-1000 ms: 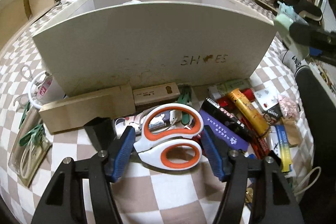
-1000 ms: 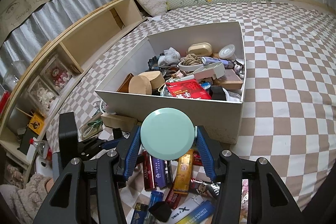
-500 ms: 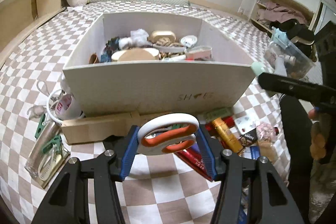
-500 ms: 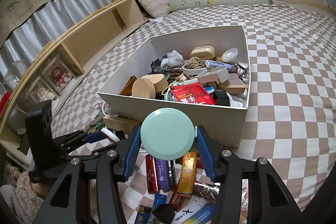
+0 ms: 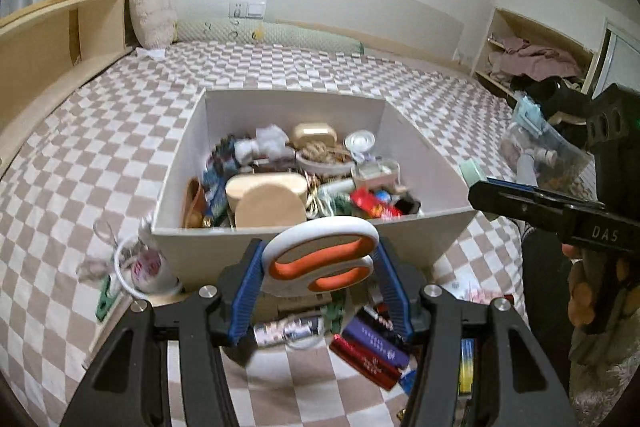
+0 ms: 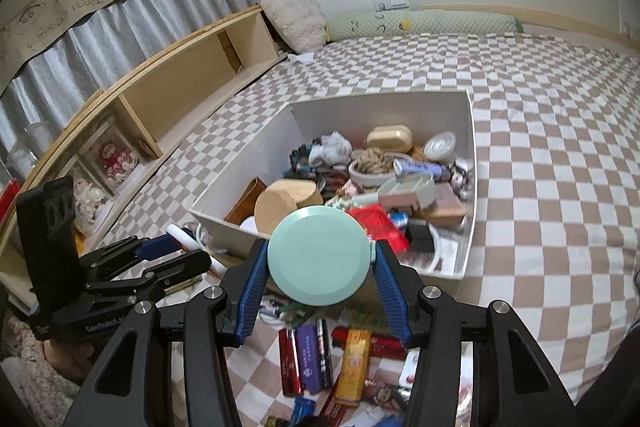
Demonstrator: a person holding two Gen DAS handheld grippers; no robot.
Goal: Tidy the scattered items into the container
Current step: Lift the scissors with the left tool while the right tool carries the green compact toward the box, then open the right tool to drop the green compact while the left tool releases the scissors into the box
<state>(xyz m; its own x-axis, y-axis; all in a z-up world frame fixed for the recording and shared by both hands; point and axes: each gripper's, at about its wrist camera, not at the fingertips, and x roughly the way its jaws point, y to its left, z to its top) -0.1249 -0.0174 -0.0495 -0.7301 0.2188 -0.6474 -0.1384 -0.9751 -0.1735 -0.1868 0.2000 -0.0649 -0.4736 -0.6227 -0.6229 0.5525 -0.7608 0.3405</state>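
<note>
Scissors [image 5: 320, 255] with white and orange handles sit clamped by the handle loops between the blue pads of the left gripper [image 5: 318, 277], held clear of the bed just in front of the near wall of the white box [image 5: 408, 235]. The box lies from 11 to 1 o'clock of this gripper, open-topped and crowded with things: a round tan container [image 5: 268, 201], a red packet [image 5: 372, 203], a beige case [image 5: 314, 135]. At 6 o'clock, below the scissors, packets and tubes [image 5: 368, 347] lie scattered on the checked bedcover [image 5: 80, 167]. At 9 o'clock a white cord [image 5: 128, 267] and a green item lie beside the box.

The right gripper [image 6: 318, 267] is closed on a pale green round lid [image 6: 318, 257], pads pressing its two edges. Its view shows the same box at 12 to 1 o'clock, the lid hanging over the near wall. Red, purple and yellow packets [image 6: 320, 355] lie at 6 o'clock on the bed. At 9 o'clock the left gripper's black body appears, with wooden shelves [image 6: 160, 99] and grey curtains [image 6: 120, 27] beyond at 10 o'clock.
</note>
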